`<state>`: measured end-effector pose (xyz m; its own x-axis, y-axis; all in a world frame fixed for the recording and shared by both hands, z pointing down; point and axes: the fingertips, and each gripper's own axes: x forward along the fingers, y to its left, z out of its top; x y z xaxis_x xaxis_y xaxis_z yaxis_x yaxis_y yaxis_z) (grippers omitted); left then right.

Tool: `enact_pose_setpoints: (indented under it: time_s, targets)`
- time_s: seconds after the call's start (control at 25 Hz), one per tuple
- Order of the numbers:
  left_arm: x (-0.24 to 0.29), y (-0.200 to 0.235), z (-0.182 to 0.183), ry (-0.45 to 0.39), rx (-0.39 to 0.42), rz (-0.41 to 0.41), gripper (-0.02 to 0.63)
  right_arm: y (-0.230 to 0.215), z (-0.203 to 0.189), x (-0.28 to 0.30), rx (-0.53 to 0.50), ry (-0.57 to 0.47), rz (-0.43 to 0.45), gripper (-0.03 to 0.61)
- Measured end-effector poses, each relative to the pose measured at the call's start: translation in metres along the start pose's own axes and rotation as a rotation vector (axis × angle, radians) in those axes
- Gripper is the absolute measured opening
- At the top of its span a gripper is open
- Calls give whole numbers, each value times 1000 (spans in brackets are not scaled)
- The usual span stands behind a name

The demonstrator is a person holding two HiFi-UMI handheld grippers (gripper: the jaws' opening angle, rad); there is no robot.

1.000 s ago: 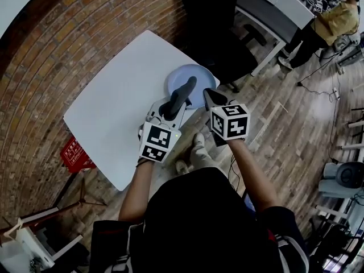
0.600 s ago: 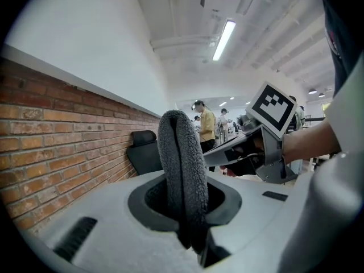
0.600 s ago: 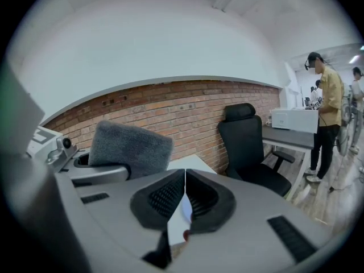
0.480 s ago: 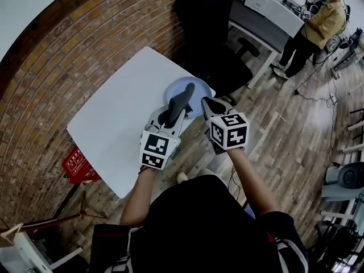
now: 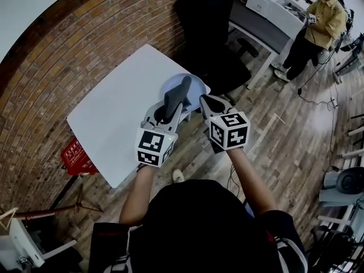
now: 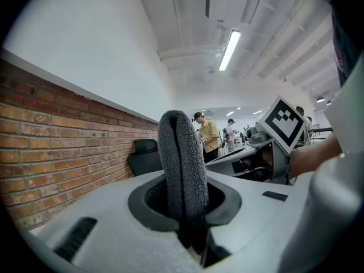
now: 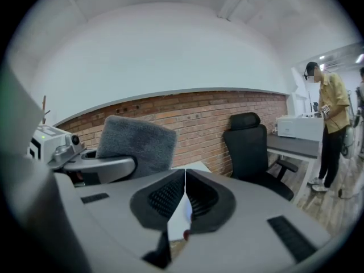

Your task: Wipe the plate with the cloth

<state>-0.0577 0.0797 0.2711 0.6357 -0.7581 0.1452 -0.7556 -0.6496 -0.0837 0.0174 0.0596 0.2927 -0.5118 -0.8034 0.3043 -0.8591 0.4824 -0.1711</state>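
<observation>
While my left gripper [image 5: 166, 111] pinches a folded grey cloth [image 6: 182, 164], fuzzy and rounded on top, my right gripper [image 7: 185, 197] has its ribbed jaws pressed together, empty. The round, smooth, pale-blue plate [image 5: 200, 90] lies below them, near the white table's [image 5: 111, 118] edge.

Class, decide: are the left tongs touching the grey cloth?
Touching. The left gripper view shows the cloth clamped upright between the jaws of the left tongs.
</observation>
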Motion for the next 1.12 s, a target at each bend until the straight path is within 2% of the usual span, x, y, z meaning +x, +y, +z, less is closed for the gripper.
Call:
enact_pose_setpoints:
  time_s: [0.28, 0.48, 0.72, 1.12]
  targets:
    - [-10, -41, 15, -34, -27, 31, 63, -7, 5, -50, -7, -34, 4, 31]
    - [-16, -64, 25, -56, -30, 51, 63, -7, 3, -79, -48, -49, -9, 31]
    - [-27, -96, 26, -62, -17, 67, 63, -6, -3, -111, -45, -99, 16, 31]
    - [-42, -109, 26, -78, -11, 105, 62, 5, 1, -134, -61, -168, 58, 29]
